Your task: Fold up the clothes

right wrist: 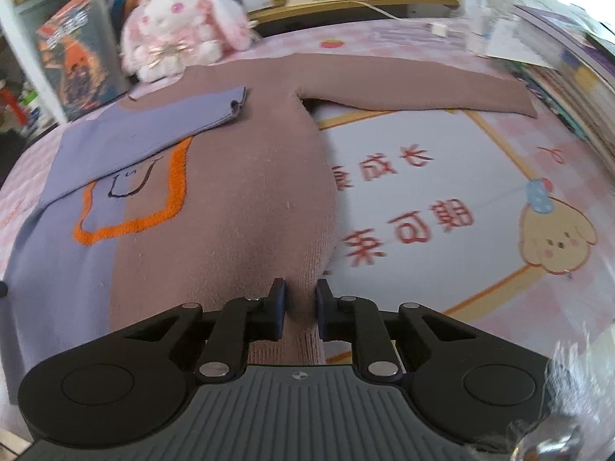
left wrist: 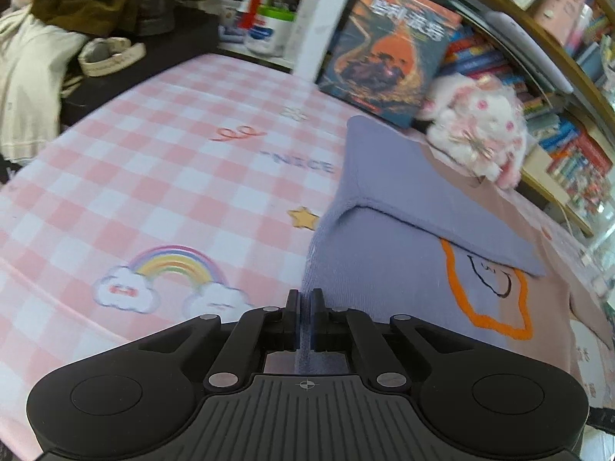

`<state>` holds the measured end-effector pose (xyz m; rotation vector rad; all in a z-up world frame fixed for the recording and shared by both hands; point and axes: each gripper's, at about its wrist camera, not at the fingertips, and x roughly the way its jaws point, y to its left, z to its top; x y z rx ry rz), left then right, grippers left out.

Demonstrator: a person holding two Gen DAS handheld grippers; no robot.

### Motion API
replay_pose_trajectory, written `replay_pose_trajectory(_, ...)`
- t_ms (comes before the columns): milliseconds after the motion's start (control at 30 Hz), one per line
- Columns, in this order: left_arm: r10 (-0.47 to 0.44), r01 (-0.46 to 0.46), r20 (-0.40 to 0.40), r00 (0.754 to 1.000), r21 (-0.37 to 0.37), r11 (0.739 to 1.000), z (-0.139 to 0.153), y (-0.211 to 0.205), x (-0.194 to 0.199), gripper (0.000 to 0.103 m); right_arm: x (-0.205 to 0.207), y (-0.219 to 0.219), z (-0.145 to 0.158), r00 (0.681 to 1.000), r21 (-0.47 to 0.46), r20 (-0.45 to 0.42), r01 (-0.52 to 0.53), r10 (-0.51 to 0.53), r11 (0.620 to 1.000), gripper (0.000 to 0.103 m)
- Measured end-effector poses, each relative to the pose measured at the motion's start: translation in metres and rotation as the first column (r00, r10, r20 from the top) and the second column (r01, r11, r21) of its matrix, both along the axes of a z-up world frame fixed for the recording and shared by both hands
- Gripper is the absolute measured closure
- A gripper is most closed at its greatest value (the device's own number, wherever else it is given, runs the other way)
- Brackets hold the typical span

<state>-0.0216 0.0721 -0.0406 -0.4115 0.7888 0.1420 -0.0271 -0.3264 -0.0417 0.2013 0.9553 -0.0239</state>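
Left gripper (left wrist: 306, 317) is clamped on the sweater's (right wrist: 238, 199) purple hem and right gripper (right wrist: 300, 313) pinches its brown hem, likely to lift that edge ahead for folding.

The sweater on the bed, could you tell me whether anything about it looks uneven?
Yes: the sweater is lopsided. Its purple sleeve is folded across the chest, while the brown sleeve lies stretched out sideways, unfolded.

Both the left gripper (left wrist: 306, 317) and right gripper (right wrist: 300, 313) are matte black, with ribbed grey bases (crosshair-marked), silver pivot screws and blue-padded fingers (left wrist: 316, 319).
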Motion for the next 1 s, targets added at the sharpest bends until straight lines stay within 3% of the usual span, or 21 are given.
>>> replay_pose_trajectory(367,0.007,-0.007,-0.014,1.0,0.003,1.0,-0.003,0.021,-0.006,0.099,-0.001,0.025,-0.003,0.999,-0.023,0.016,-0.042,0.042,0.999,0.088)
replay_pose_trajectory(433,0.0,0.0,-0.005,1.0,0.013,1.0,0.001,0.019,-0.007,0.095,-0.002,0.026,-0.004,0.999,-0.028,0.022,-0.035,0.036,0.999,0.088)
replay_pose_trajectory(533,-0.01,0.009,0.018,1.0,0.033,0.999,0.01,0.016,-0.01,0.093,-0.004,0.026,-0.003,1.0,-0.042,0.023,-0.016,0.017,0.999,0.081)
replay_pose_trajectory(667,-0.023,0.02,0.048,0.999,0.059,0.998,0.021,0.012,-0.015,0.082,-0.012,0.029,0.007,0.998,-0.068,0.069,0.007,-0.002,0.998,0.059)
replay_pose_trajectory(767,-0.033,0.027,0.071,0.997,0.078,0.997,0.029,0.008,-0.018,0.067,-0.018,0.035,0.017,0.992,-0.102,0.123,0.018,-0.006,0.995,0.034)
replay_pose_trajectory(800,-0.044,0.037,0.076,0.996,0.089,0.995,0.031,0.006,-0.019,0.056,-0.021,0.037,0.021,0.99,-0.114,0.142,0.024,-0.007,0.993,0.023)
replay_pose_trajectory(833,-0.067,0.059,0.077,0.995,0.104,0.993,0.032,0.0,-0.021,0.042,-0.024,0.04,0.024,0.987,-0.126,0.162,0.03,-0.009,0.992,0.019)
replay_pose_trajectory(900,-0.114,0.103,0.078,0.99,0.135,0.986,0.033,-0.011,-0.024,0.022,-0.029,0.044,0.029,0.982,-0.144,0.19,0.037,-0.009,0.989,0.01)
replay_pose_trajectory(1000,-0.184,0.167,0.078,0.98,0.181,0.969,0.035,-0.028,-0.029,0.017,-0.034,0.052,0.031,0.981,-0.18,0.195,0.044,-0.008,0.983,0.0)
